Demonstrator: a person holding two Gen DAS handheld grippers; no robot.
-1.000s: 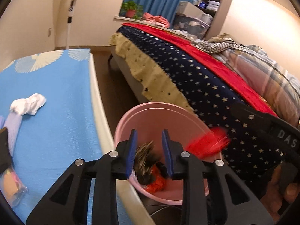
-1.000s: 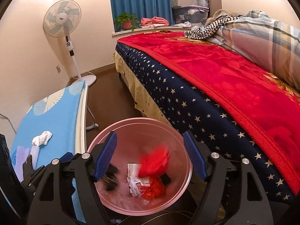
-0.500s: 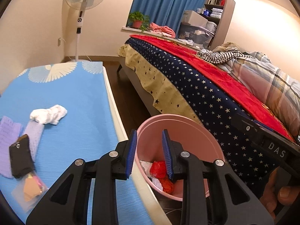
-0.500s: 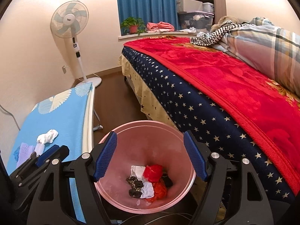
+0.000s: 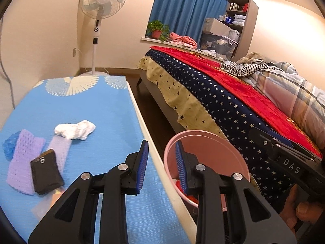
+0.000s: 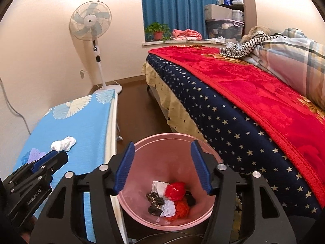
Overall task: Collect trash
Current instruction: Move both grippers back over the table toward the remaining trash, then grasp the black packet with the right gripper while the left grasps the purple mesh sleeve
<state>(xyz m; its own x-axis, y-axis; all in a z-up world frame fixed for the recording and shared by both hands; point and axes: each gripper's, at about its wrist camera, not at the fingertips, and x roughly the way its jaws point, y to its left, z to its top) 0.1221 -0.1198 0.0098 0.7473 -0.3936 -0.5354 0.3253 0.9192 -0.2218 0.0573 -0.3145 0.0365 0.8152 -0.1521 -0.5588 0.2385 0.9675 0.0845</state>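
Both grippers have drawn back and lifted since a moment ago, when the left one hung over the bin, and the red scrap that was falling then now lies settled inside it. Far out to the left of the left gripper (image 5: 161, 165), on the blue-covered board (image 5: 105, 109), sit a blue crumpled piece (image 5: 9, 145), a purple knitted strip (image 5: 23, 160) and a black pouch (image 5: 46, 171) lying partly on it. Ahead and left of those fingertips is a wad of white tissue (image 5: 76, 129), well apart from them. The left gripper's blue-padded fingers (image 5: 143, 162) stand a little apart with nothing between them, the left one over the board's white edge and the right one over the rim of the pink bin (image 5: 207, 162). The right gripper (image 6: 162, 164) hangs spread wide and empty, its fingers framing the mouth of the bin (image 6: 140, 209). Straight below between them, at the bottom, lies the collected trash (image 6: 168, 199): white paper, a dark speckled scrap, red and orange bits. Right of both grippers runs the bed with its star-print cover (image 6: 233, 130) and red blanket (image 6: 254, 87). A standing fan (image 6: 91, 24) is at the far wall.
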